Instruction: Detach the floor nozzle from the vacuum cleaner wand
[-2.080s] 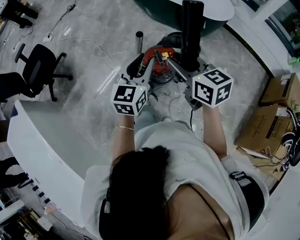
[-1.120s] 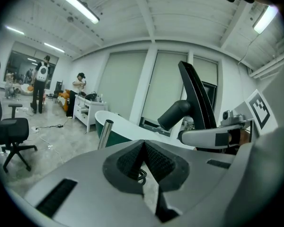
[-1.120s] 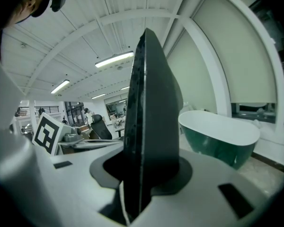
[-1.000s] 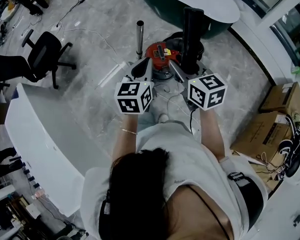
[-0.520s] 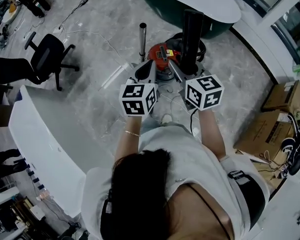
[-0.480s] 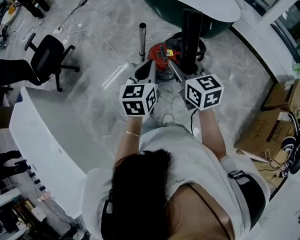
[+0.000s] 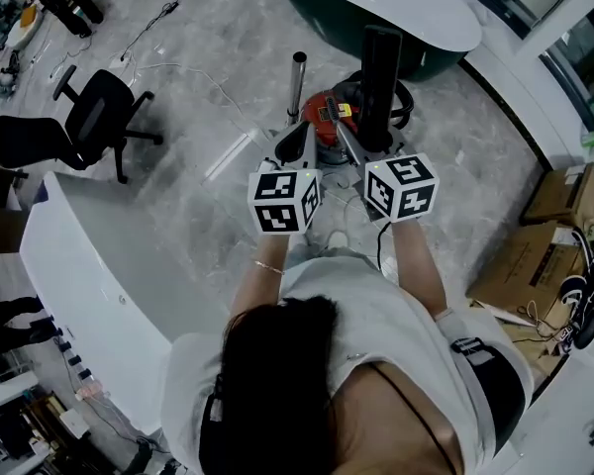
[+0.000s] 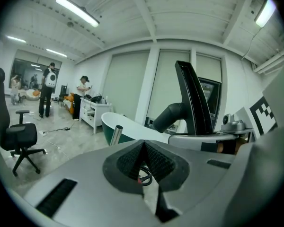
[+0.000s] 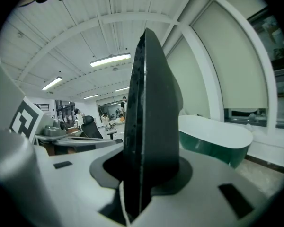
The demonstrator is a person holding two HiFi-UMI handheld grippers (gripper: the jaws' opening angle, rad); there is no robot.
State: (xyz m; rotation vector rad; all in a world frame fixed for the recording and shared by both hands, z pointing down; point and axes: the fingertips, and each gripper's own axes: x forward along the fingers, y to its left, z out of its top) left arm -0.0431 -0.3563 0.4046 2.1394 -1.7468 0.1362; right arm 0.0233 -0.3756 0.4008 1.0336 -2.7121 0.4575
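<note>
The black floor nozzle stands upright in the head view, apart from the metal wand, whose open top end shows to its left. My right gripper is shut on the nozzle's lower part; in the right gripper view the nozzle fills the gap between the jaws. My left gripper is shut with nothing in it, just below the wand. In the left gripper view the wand tip rises beyond the closed jaws and the nozzle stands at the right. The red vacuum body sits on the floor behind both grippers.
A black office chair stands at the left and a white curved counter at the lower left. A dark green bathtub lies behind the vacuum. Cardboard boxes sit at the right. Cables trail over the floor.
The right gripper with the nozzle has drifted a little toward the left gripper and the wand. Both sets of jaws stand as before.
</note>
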